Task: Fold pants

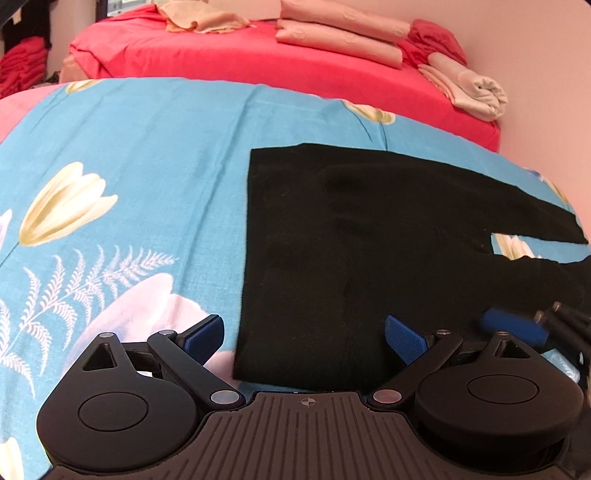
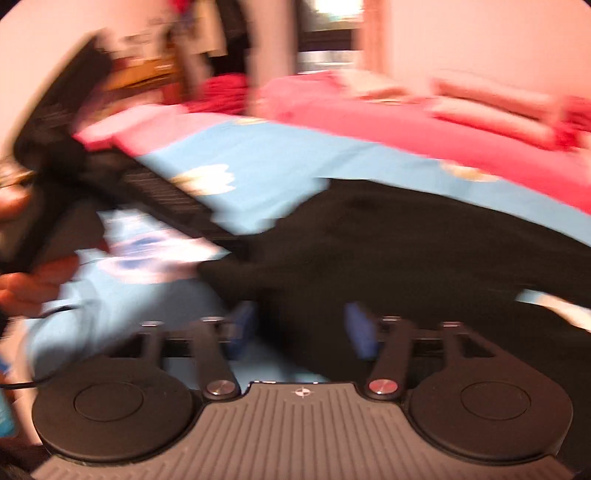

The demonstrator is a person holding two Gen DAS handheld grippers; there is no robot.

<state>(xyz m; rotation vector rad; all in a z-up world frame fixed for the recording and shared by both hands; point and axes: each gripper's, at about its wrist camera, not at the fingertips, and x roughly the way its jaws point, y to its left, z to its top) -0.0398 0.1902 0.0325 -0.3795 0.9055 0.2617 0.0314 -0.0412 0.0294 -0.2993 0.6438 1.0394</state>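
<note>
The black pants (image 1: 369,240) lie flat on a blue flowered sheet (image 1: 147,166), waist edge to the left, the two legs splitting toward the right. My left gripper (image 1: 304,336) is open wide over the near waist corner, one pad off the cloth on the sheet. A blurred blue fingertip (image 1: 513,328) of the right gripper shows at the right, low over the near leg. The right wrist view is blurred: my right gripper (image 2: 301,332) is open, with the pants (image 2: 406,251) lying below and between its fingers. A hand (image 2: 33,284) holds the left gripper's body (image 2: 74,147) at the left.
Behind the blue sheet lies red bedding (image 1: 221,51) with folded beige cloths (image 1: 340,33) and a rolled pale cloth (image 1: 476,96). A pink wall (image 1: 535,55) closes the right side. A red pile (image 1: 22,70) sits at the far left.
</note>
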